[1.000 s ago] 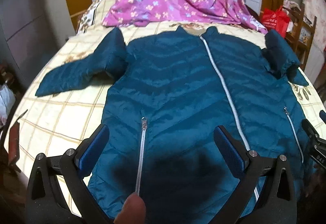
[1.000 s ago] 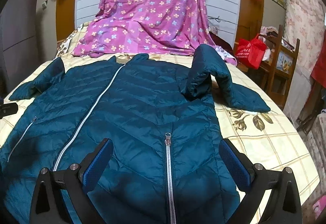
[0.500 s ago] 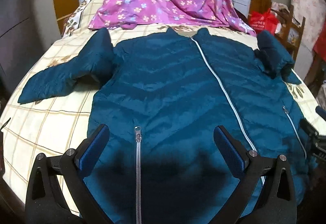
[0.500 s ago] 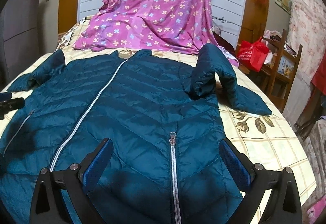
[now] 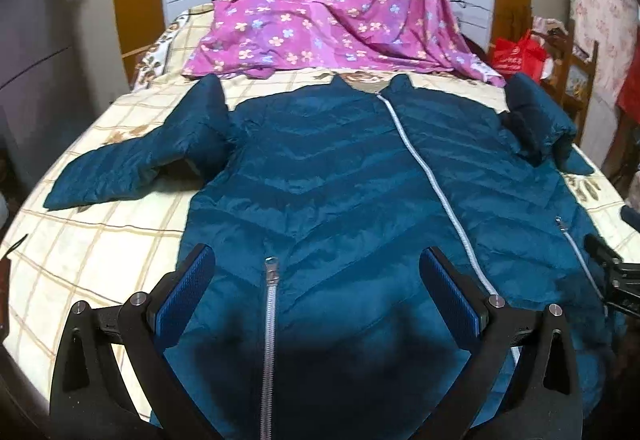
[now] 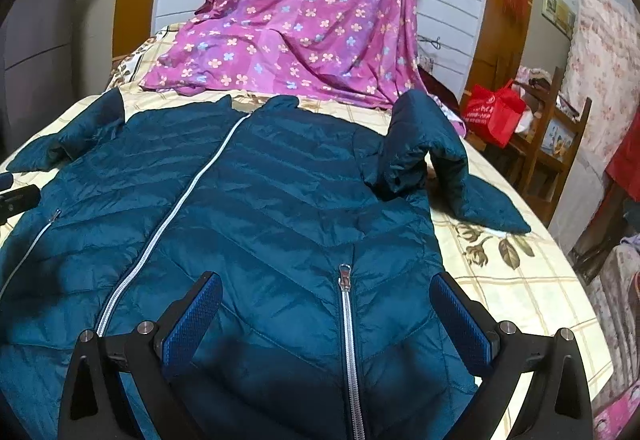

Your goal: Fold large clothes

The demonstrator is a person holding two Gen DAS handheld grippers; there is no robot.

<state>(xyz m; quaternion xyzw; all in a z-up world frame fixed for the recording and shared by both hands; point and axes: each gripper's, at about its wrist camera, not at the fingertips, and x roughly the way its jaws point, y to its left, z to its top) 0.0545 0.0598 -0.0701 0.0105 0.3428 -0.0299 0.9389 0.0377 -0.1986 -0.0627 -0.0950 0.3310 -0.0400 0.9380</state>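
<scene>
Your left gripper (image 5: 316, 272) and right gripper (image 6: 326, 302) have drifted forward over the teal jacket (image 5: 340, 179); both stay spread wide, holding nothing, jacket unmoved.

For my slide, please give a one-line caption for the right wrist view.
Open right gripper above a zipped teal puffer jacket spread flat on a checked bed sheet.

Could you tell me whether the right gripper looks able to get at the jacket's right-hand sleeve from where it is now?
Probably yes. The right gripper is open and empty over the jacket, and the sleeve lies ahead and to its right with nothing between.
</scene>
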